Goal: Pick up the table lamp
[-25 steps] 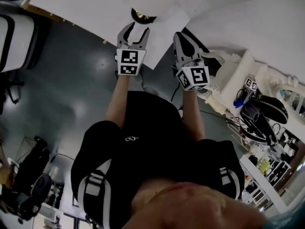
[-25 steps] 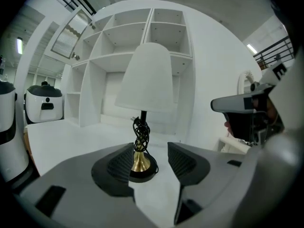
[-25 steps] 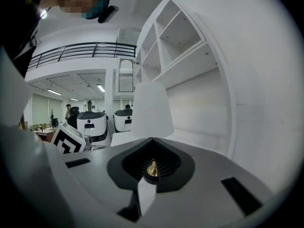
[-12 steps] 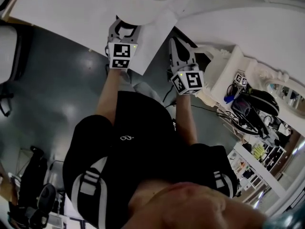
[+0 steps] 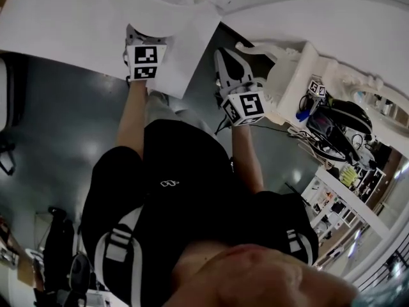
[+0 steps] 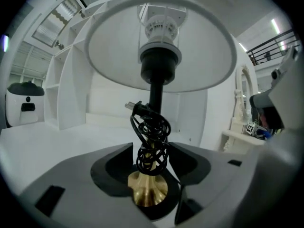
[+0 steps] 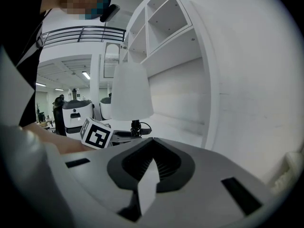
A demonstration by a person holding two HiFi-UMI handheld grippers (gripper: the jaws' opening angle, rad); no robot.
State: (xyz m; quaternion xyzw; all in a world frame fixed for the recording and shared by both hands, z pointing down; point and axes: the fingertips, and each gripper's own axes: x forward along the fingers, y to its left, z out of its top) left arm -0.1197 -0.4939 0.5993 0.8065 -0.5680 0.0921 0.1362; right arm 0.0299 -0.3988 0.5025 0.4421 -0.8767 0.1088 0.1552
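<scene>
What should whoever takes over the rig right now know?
Left tool: jaws sit either side of the table lamp stem, at the cord wound round it, just above the brass base. I can't tell if they are clamped.
Right tool: shut, empty, off to the lamp's side.
The lamp stands upright on the white table.
Done: left tool placed at the stem.
Left: confirm the grip, then lift.
</scene>
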